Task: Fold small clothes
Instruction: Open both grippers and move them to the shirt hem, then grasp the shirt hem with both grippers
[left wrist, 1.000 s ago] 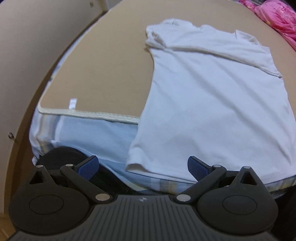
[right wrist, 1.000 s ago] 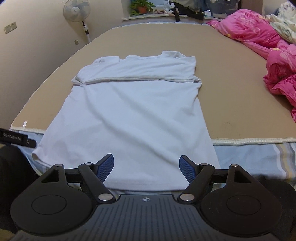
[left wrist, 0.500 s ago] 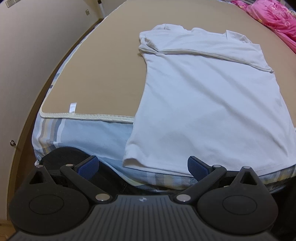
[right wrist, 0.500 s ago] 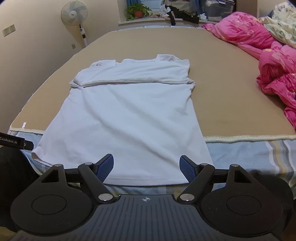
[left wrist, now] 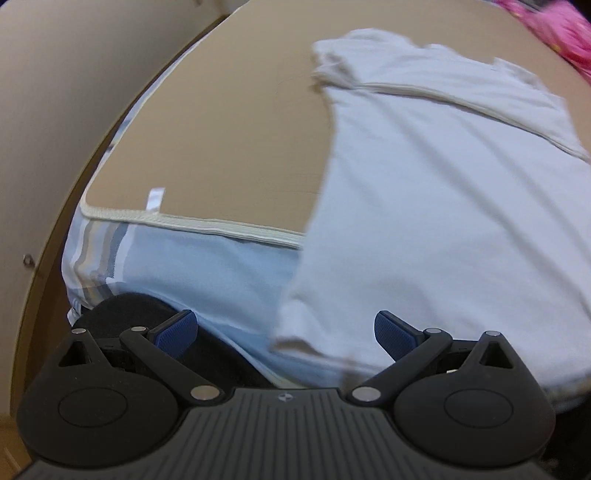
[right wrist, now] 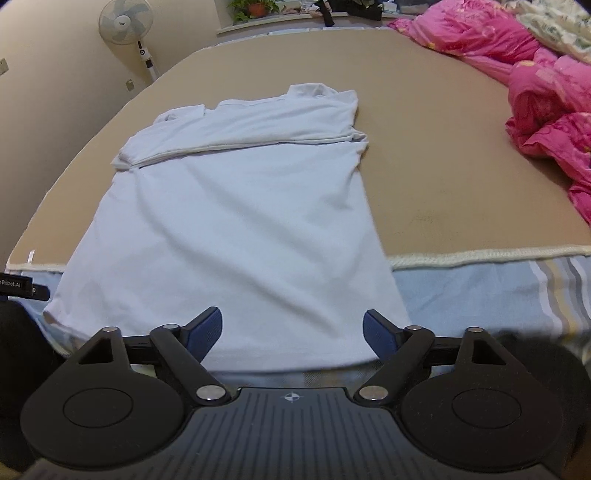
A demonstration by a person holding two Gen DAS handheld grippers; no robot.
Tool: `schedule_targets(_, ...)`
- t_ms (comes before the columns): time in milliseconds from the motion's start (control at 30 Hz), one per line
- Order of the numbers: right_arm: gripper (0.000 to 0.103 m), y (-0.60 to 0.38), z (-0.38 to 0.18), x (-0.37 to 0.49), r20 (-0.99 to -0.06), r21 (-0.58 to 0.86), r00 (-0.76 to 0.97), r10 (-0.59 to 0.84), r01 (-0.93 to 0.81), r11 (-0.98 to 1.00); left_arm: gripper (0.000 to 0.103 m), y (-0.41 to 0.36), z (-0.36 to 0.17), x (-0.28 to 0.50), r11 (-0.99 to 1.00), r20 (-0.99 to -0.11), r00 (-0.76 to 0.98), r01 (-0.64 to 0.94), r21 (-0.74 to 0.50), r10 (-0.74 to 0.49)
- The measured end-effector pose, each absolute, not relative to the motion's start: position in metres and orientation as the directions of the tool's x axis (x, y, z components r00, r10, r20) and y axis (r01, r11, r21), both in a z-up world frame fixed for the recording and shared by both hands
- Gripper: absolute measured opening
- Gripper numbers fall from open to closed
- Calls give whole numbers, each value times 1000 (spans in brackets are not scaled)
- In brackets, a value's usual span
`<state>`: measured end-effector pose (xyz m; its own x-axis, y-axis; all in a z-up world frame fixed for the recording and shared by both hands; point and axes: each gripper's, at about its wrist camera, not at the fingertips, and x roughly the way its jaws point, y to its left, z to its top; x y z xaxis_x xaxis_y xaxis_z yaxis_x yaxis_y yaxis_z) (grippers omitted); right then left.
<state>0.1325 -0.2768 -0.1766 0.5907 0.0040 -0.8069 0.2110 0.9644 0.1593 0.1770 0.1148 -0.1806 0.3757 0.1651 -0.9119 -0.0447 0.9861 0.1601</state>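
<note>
A white T-shirt [right wrist: 236, 221] lies flat on the tan bed mat, its top part folded down over the body, its hem hanging over the near mat edge. In the left wrist view the same T-shirt [left wrist: 443, 206] fills the right side. My left gripper [left wrist: 284, 334] stands open above the shirt's near left hem corner, nothing between its blue pads. My right gripper [right wrist: 293, 332] hovers over the near hem towards the shirt's right side. Its jaws are opening and the pads do not press on the cloth.
The tan mat [right wrist: 461, 166] covers a striped blue sheet [right wrist: 517, 295]. Pink bedding [right wrist: 546, 110] is piled at the far right. A standing fan [right wrist: 125, 26] is by the wall at left. A dark rounded object [left wrist: 125, 310] sits below the bed's near left corner.
Both grippers have come closer to the shirt's near hem and lower. The right gripper's jaws stand a little wider than before. The shirt has not moved.
</note>
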Motion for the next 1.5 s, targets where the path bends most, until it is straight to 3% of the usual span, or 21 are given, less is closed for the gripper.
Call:
schedule_targets(300, 87, -370, -248, 177, -884, 309, 464, 58, 488, 816, 102, 142, -243, 234, 1000, -981, 191, -6, -24, -23)
schedule_targets(467, 90, -352, -265, 182, -878, 326, 465, 110, 415, 849, 103, 139, -244, 238, 999, -985, 162, -1, -51, -50)
schedule_targets(567, 76, -342, -264, 175, -851, 382, 495, 173, 359, 851, 101, 133, -241, 235, 995, -987, 129, 39, -92, -96)
schedule_targets(600, 63, -341, -263, 172, -851, 378, 498, 168, 358, 854, 97, 130, -240, 234, 994, -988, 112, 42, -97, -102)
schedule_targets(633, 52, -342, -262, 170, -852, 373, 499, 160, 362, 855, 88, 128, -239, 233, 996, -990, 108, 41, -83, -87)
schedule_targets(667, 25, -345, -263, 167, -855, 371, 497, 150, 383, 846, 75, 125, -237, 232, 997, -991, 118, 43, -58, -62)
schedule_targets(700, 9, -350, -264, 163, -853, 393, 496, 163, 403, 827, 68, 123, -234, 232, 998, -991, 126, 45, -39, -45)
schedule_targets(733, 8, -354, -265, 161, -844, 422, 504, 183, 415, 806, 42, 123, -231, 231, 998, -990, 130, 39, -42, -47)
schedule_targets(767, 7, -358, -263, 158, -837, 440, 514, 189, 424, 792, 5, 124, -227, 231, 997, -990, 124, 32, -68, -71)
schedule_targets(933, 6, -365, -231, 152, -783, 500, 590, 197, 408, 764, 6, 127, -189, 223, 994, -984, 144, -29, -109, -104)
schedule_targets(1133, 4, -368, -174, 136, -688, 518, 709, 153, 333, 788, 6, 139, -133, 192, 989, -957, 255, -24, -147, -136)
schedule_targets(1333, 4, -363, -151, 100, -625, 533, 767, 147, 281, 798, 6, 133, -97, 161, 988, -933, 327, 27, -153, -154)
schedule_targets(1500, 4, -367, -158, 56, -680, 540, 716, 156, 346, 767, 6, 131, -113, 125, 990, -956, 257, 59, -129, -140)
